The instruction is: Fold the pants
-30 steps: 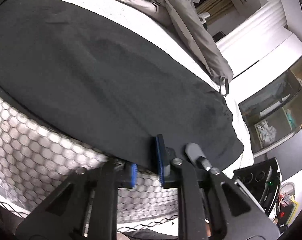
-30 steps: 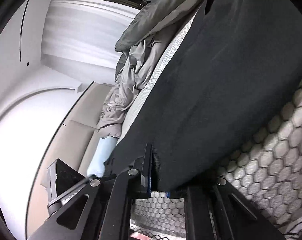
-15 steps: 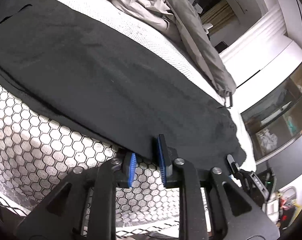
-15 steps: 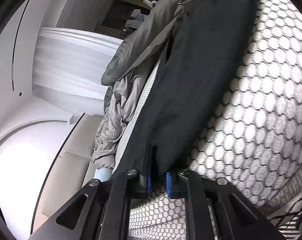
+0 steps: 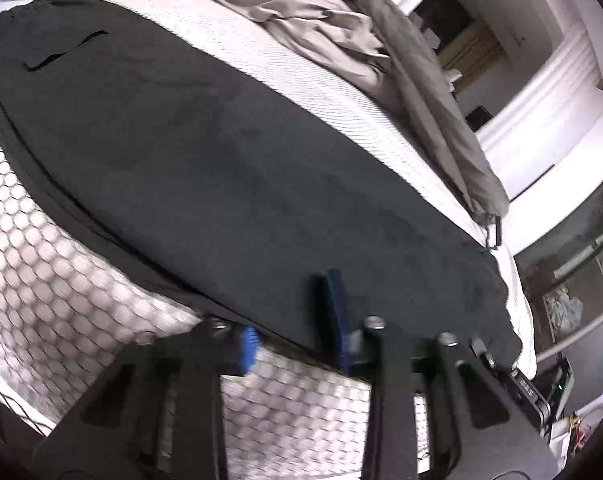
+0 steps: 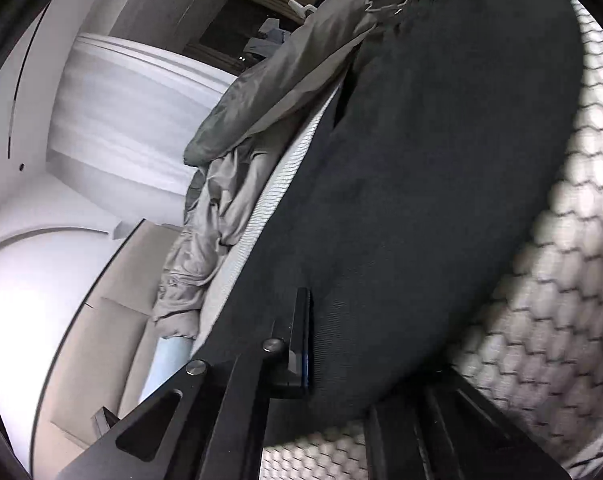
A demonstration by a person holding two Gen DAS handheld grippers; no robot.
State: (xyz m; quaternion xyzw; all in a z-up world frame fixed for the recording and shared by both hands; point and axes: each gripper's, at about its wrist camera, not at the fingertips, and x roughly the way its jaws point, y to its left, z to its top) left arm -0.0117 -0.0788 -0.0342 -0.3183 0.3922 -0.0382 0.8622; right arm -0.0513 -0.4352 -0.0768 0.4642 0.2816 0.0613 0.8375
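Left view: black pants (image 5: 229,168) lie long and flat on the bed (image 5: 81,304), near its edge; left claw (image 5: 293,340) stands a little apart around the hem, not pinching | Right view: right claw (image 6: 321,344) is clamped on the pants (image 6: 441,160) edge | Progress: legs look stacked; folding short is left.

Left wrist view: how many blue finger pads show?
2. One pad under the black pants' near hem, against the honeycomb mattress side; the other above the fabric. The left gripper's jaws have just been opening, hem between them. None appears hidden.
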